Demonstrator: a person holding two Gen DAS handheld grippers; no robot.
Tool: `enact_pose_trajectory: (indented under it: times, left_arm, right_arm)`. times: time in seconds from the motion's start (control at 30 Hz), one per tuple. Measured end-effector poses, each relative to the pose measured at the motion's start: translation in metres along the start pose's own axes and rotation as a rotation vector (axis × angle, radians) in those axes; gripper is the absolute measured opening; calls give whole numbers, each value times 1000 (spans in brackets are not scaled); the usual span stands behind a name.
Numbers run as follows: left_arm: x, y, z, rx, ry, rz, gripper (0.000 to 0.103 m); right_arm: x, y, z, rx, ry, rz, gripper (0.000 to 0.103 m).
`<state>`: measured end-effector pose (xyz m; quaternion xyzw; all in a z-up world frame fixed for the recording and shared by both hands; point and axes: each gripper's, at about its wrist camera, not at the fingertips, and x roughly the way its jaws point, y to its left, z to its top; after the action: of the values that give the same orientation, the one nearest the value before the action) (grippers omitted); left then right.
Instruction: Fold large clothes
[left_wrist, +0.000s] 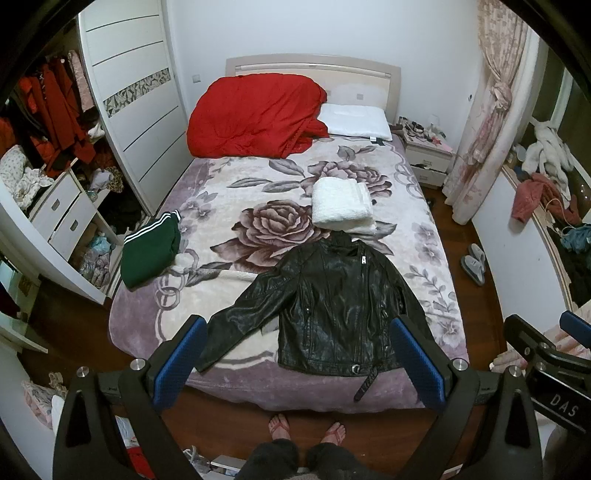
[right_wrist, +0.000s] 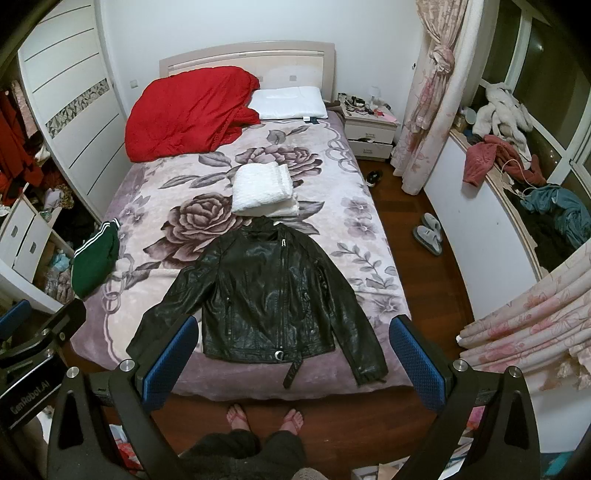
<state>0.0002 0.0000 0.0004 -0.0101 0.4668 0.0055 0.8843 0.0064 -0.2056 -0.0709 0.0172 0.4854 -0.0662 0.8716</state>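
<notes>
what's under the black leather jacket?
The black leather jacket lies flat on the floral blanket covering the bed; its collar reaches the folded white garment. Anything beneath the jacket is hidden.

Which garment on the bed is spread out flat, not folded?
The black jacket, nearest the bed's foot, sleeves spread out. The white one and the green one lie folded.

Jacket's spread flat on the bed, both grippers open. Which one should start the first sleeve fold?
Probably left. The left gripper has the black leather jacket's splayed sleeve beside its finger; the other sleeve lies closer along the body near the right gripper.
</notes>
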Motion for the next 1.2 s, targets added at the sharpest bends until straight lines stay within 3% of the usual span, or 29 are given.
enact_pose_trajectory:
  times: [1.2]
  left_arm:
    - [-11,-1,12,0,-3,-1,101]
  right_arm:
    - [3,2,1,-1,-4,-1,103]
